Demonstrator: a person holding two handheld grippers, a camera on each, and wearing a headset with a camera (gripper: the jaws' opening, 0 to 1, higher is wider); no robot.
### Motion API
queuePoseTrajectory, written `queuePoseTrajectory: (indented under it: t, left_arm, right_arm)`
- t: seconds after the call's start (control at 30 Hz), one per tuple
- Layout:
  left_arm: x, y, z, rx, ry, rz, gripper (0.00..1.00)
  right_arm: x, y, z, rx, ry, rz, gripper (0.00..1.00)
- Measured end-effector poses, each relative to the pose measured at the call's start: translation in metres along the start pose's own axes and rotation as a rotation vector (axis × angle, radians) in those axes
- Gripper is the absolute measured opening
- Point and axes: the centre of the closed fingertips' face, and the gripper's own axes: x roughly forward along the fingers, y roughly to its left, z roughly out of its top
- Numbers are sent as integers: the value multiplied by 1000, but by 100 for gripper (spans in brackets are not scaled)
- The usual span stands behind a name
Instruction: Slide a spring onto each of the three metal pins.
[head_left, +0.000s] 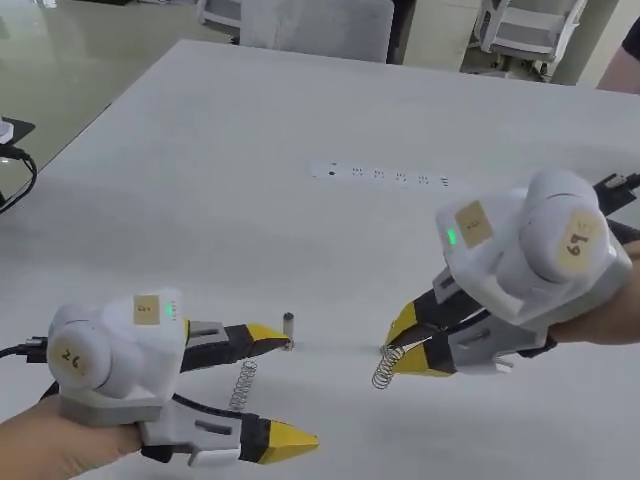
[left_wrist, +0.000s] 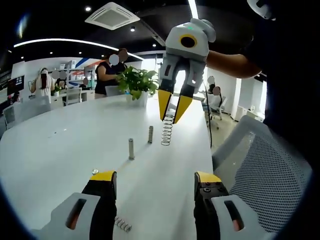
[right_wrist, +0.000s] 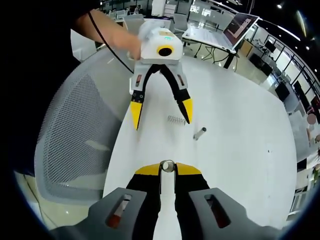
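Right gripper (head_left: 402, 352) tilts down, jaws pinched on a coiled metal spring (head_left: 386, 368). Left gripper (head_left: 297, 388) lies low, jaws wide, empty.

On the counter (head_left: 250, 150) a spring (head_left: 243, 385) lies lower centre between the jaws of the left tool (head_left: 297, 390), a pin (head_left: 288, 326) just above; at right, a second spring (head_left: 386, 368) in the right tool (head_left: 398, 352).

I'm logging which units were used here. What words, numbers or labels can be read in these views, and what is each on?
"24": left rear sticker, round, on the left tongs.
"19", seen sideways: right rear sticker, round, on the right tongs.
Left top sticker and right top sticker: too small to read.
Laptop screen in the right gripper view: blurred.
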Motion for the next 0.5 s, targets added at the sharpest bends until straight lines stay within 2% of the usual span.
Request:
queuePoseTrajectory:
  t: [0.1, 0.23, 0.5]
  left_arm:
    - [-6, 5, -4, -5, 12, 13, 61]
    - [-15, 10, -5, -19, 4, 35, 69]
    - [-14, 7, -7, -42, 7, 25, 83]
  right_arm:
    - [-2, -3, -2, 6, -2, -6, 6]
    - [-4, -6, -6, 16, 0, -16, 6]
    - [-5, -10, -12, 29, 8, -21, 6]
